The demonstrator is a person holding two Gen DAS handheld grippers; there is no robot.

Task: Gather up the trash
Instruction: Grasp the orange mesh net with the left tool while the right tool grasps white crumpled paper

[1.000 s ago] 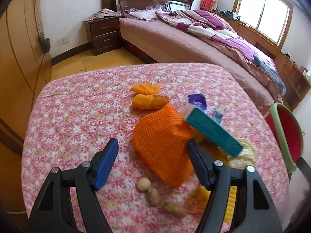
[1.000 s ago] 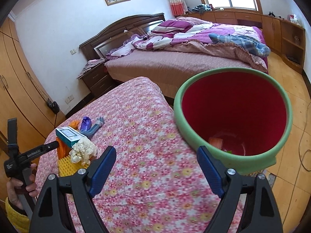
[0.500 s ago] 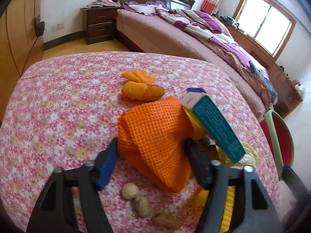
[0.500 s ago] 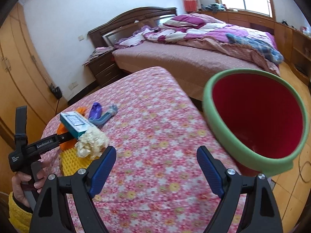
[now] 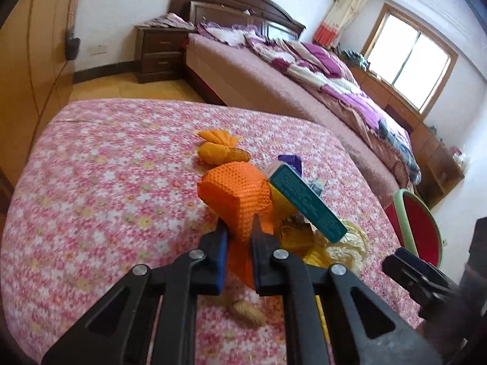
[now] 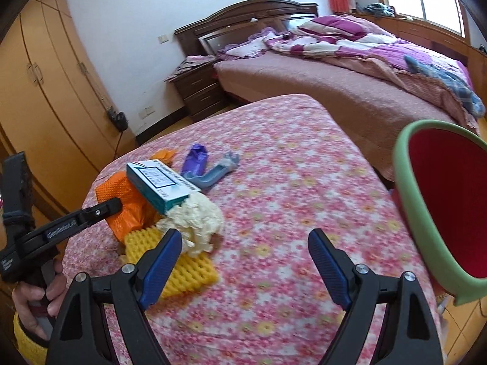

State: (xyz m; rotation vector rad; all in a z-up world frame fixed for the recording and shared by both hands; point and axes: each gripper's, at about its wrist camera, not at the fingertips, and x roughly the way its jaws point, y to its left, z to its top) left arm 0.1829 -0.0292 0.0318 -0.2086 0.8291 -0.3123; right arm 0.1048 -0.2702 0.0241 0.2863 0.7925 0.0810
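A heap of trash lies on the flowered table (image 6: pixel 289 167). My left gripper (image 5: pixel 239 228) is shut on the orange foam net (image 5: pixel 234 191), its pads pinching the net's near fold. A teal box (image 5: pixel 304 200) leans across the heap beside the net. In the right wrist view the left gripper (image 6: pixel 117 205) grips the same orange net (image 6: pixel 121 188) under the teal box (image 6: pixel 158 182). My right gripper (image 6: pixel 246 243) hangs open above the cloth with nothing between its jaws; crumpled white paper (image 6: pixel 197 216) and a yellow foam net (image 6: pixel 182 270) lie by its left finger.
A red bin with a green rim (image 6: pixel 408 182) stands off the table's right edge. A purple wrapper (image 6: pixel 196 158), a blue-grey piece (image 6: pixel 219 173), an orange wrapper (image 5: pixel 219 152) and a peanut (image 5: pixel 246 313) also lie on the cloth. A bed and wardrobes stand beyond.
The left jaws closed from wide open onto the orange net. The right gripper swung left, away from the bin and toward the trash heap, staying open.
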